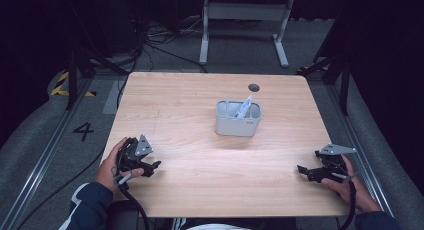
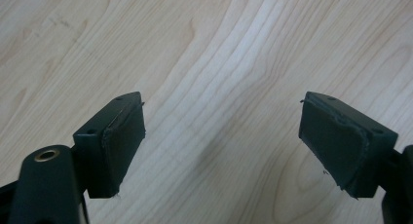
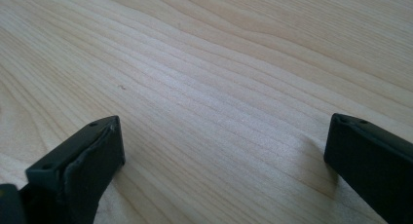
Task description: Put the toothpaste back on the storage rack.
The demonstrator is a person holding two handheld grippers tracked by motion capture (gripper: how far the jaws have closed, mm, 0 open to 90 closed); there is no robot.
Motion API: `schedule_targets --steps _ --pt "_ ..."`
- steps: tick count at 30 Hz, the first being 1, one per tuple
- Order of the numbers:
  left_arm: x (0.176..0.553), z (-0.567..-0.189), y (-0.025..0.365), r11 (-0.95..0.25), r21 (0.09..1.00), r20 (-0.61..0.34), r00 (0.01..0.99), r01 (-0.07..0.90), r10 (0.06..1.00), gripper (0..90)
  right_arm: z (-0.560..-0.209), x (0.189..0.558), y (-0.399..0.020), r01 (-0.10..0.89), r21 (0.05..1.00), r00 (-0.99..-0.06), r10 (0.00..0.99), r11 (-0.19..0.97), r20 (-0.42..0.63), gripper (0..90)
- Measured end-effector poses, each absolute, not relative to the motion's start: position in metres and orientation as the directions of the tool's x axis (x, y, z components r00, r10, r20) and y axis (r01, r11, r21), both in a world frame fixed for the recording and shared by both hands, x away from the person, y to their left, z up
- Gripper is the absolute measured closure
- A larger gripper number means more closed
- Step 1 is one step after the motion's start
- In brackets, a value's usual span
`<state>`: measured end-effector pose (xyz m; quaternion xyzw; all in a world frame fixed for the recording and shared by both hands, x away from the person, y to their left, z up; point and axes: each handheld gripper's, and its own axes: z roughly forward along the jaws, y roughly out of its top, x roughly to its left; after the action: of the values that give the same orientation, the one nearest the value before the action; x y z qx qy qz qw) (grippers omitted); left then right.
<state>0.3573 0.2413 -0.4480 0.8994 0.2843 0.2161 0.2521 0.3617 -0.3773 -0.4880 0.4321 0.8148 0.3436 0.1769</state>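
Note:
A grey rectangular container (image 1: pixel 238 121) stands upright near the middle of the wooden table (image 1: pixel 200 95), with a white and blue packet (image 1: pixel 244 107) leaning inside it. My left gripper (image 1: pixel 152 169) is low over the table's front left, held in a hand, well apart from the container. In the left gripper view its jaws stand wide open (image 2: pixel 221 136) over bare wood. My right gripper (image 1: pixel 307 171) rests at the front right edge, its jaws pointing left. The right gripper view has them spread wide (image 3: pixel 224 156) with nothing between.
A small dark round hole (image 1: pixel 254 87) marks the table behind the container. Beyond the far edge stand a white metal frame (image 1: pixel 245 20) and loose cables (image 1: pixel 150 40) on the floor. A rail runs along each side of the table.

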Motion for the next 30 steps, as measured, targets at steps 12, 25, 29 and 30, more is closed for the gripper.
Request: schedule_targets --steps 12,25,29,30 --pt "0.342 -0.473 0.277 -0.562 0.673 0.12 0.678 0.481 0.725 17.6 -0.488 0.363 -0.378 0.577 0.712 -0.573 0.819 0.401 0.003 0.9" --pt "0.328 -0.482 0.285 -0.445 0.69 -0.001 0.615 0.57 0.788 15.9 -0.488 0.366 -0.376 0.575 0.712 -0.582 0.813 0.404 0.009 0.6" --pt "0.328 -0.482 0.283 -0.433 0.694 -0.002 0.603 0.575 0.797 14.6 -0.488 0.368 -0.376 0.568 0.711 -0.593 0.805 0.415 0.004 0.6" --pt "0.328 -0.482 0.282 -0.429 0.689 -0.001 0.593 0.584 0.805 14.6 -0.488 0.369 -0.375 0.566 0.712 -0.597 0.802 0.415 0.007 0.5"
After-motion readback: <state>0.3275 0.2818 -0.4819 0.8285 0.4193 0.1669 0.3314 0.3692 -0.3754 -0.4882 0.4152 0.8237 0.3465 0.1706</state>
